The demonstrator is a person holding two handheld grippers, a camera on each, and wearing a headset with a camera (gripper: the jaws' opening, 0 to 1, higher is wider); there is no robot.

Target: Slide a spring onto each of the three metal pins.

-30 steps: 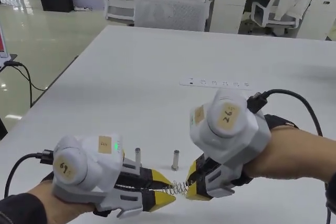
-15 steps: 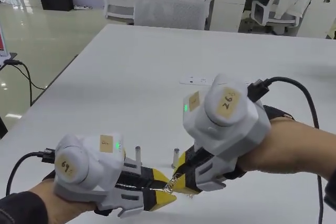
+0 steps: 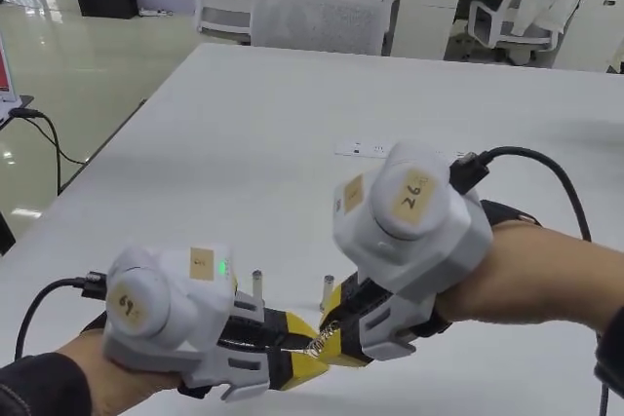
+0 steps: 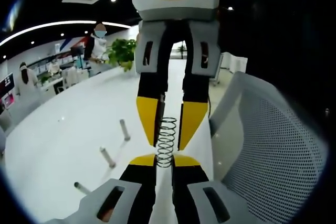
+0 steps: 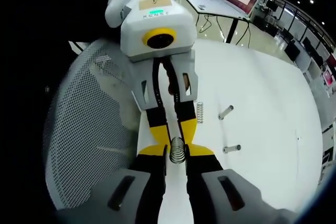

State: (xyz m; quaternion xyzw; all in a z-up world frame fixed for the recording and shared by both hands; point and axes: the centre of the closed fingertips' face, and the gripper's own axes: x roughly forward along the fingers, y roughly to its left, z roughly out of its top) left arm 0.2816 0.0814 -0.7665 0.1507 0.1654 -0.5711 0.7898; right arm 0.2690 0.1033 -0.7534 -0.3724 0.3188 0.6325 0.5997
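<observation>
A small metal spring (image 3: pixel 317 346) lies between the two grippers' yellow tips near the table's front edge. My left gripper (image 4: pixel 164 162) is shut on the spring's (image 4: pixel 166 140) near end. My right gripper (image 5: pixel 177 151) faces it tip to tip, and its jaws close around the other end of the spring (image 5: pixel 177 150). In the head view the left gripper (image 3: pixel 297 356) sits at lower left and the right gripper (image 3: pixel 336 338) at centre. Two upright metal pins (image 3: pixel 257 284) (image 3: pixel 327 289) stand just behind the tips. In the left gripper view three pins (image 4: pixel 124 128) (image 4: pixel 107 157) (image 4: pixel 81 187) stand in a row.
A white power strip (image 3: pixel 390 151) lies flat on the white table (image 3: pixel 244 143) farther back. What looks like a second spring (image 5: pixel 200 112) stands upright beside two pins (image 5: pixel 226 112) (image 5: pixel 231 148). A mesh chair (image 4: pixel 268 145) stands close by, and office chairs (image 3: pixel 317 21) behind the table.
My right gripper has moved left and down until its tips meet the left gripper's. The spring, earlier spanning the open gap between them, now sits between both sets of jaws.
</observation>
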